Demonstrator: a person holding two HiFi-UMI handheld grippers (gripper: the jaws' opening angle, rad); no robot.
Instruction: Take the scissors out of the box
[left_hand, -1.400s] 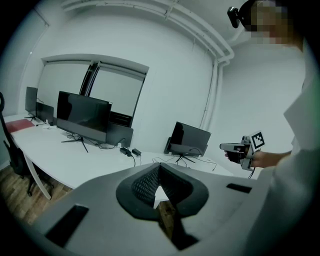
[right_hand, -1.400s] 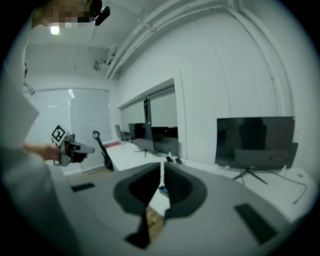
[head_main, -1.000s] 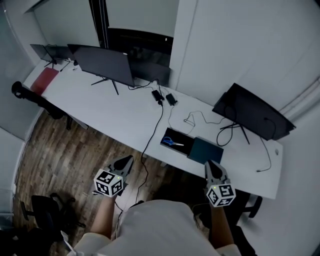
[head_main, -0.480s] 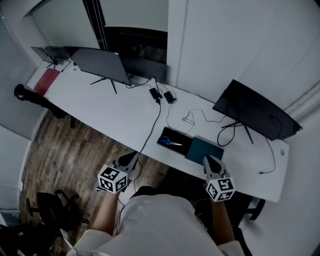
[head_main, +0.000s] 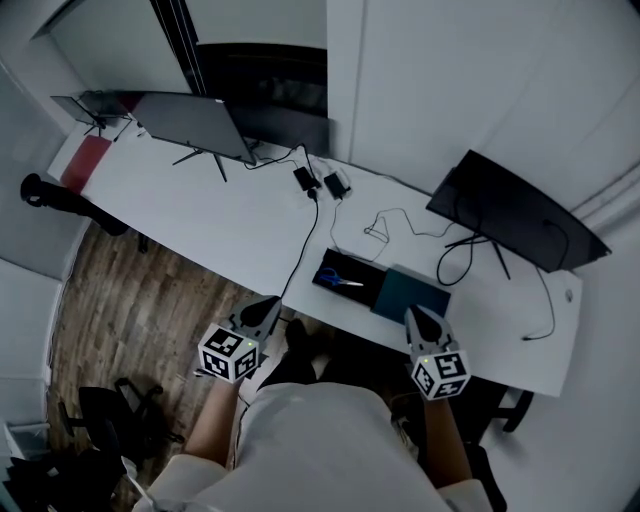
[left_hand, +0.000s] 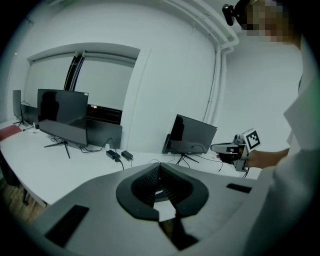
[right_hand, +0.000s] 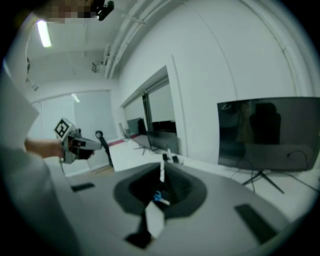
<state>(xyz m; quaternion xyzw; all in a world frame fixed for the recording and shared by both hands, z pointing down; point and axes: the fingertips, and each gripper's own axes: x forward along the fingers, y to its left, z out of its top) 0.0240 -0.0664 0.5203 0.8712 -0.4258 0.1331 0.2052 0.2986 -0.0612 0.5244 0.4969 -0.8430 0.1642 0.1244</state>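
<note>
We're looking along the right gripper (right_hand: 161, 173): jaws nearly together, just a thin slit btwn them, nothing gripped. Thru the lower gap we catch a bit of blue scissors (right_hand: 158, 197), beyond the jaws; rest is hidden. White desk (right_hand: 131, 153) runs off to the far windows. Dark monitor (right_hand: 270, 132) on a stand at right. Left gripper (right_hand: 97, 145) w/ its marker cube is held at left, well apart. Ceiling light (right_hand: 43, 32) top left.
</note>
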